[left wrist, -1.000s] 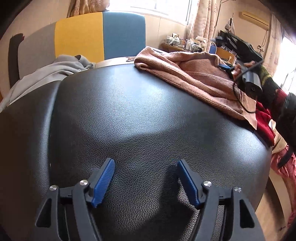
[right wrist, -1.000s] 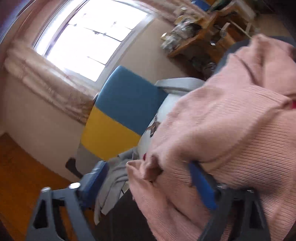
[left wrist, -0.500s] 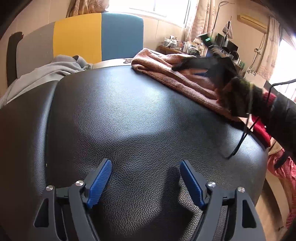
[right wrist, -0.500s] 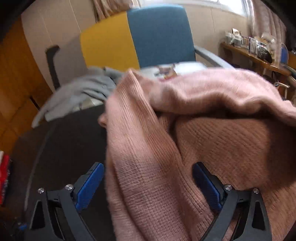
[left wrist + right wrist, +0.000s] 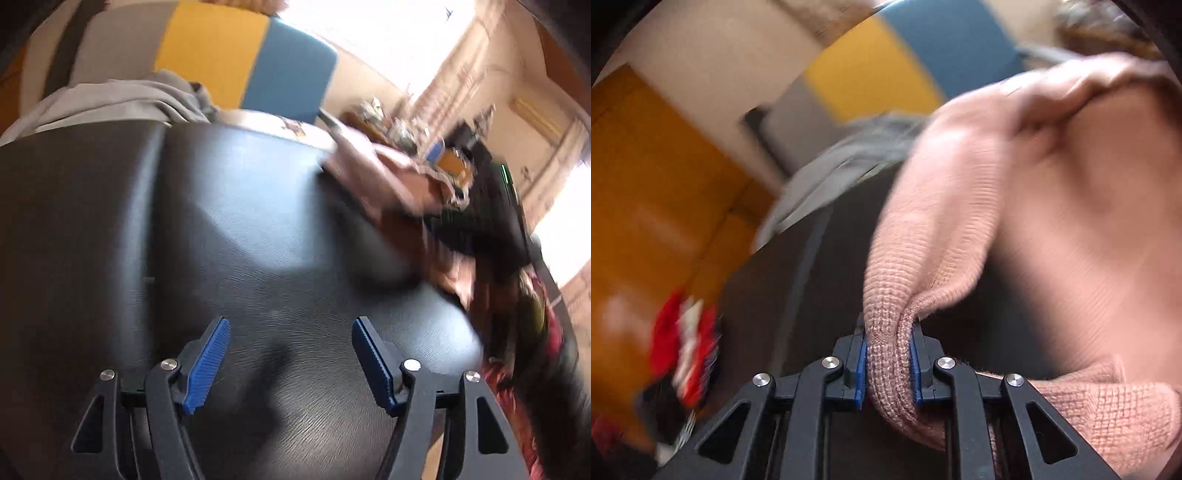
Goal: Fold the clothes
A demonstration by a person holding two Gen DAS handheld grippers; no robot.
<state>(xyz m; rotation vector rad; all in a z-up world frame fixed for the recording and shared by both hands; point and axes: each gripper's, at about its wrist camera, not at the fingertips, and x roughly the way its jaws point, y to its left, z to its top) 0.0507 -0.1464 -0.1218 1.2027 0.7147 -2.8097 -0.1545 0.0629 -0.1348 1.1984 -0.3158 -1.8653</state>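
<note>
The pink knit sweater (image 5: 1052, 206) is pinched at a folded edge between the blue pads (image 5: 862, 365) of the right gripper (image 5: 888, 363), jaws clamped tight on a thick roll of the ribbed fabric. The rest of the garment is draped to the right and far side, bunched and blurred, with a lower hem portion seen at the near right under the gripper frame. Below it the black leather surface (image 5: 827, 295) is visible. In the left wrist view the same sweater (image 5: 384, 184) is seen far right on the black leather surface (image 5: 229, 229), heavily blurred, partly lifted off it. A dark-sleeved arm (image 5: 491, 221) is seen over it at the right; the right tool itself cannot be made out there. The left gripper (image 5: 290, 360) is held spread wide with nothing between its blue pads (image 5: 207, 367), low over the near part of the leather, well apart from the sweater. A grey garment (image 5: 122, 99) is heaped at the far left edge of the surface. Behind it a chair back in grey, yellow and blue panels (image 5: 243, 62) is seen. Red clothing (image 5: 517, 387) is visible at the near right, off the surface. In the right wrist view a red-white-black blurred item (image 5: 683, 347) is seen near left, against an orange wood floor (image 5: 653, 177).
</note>
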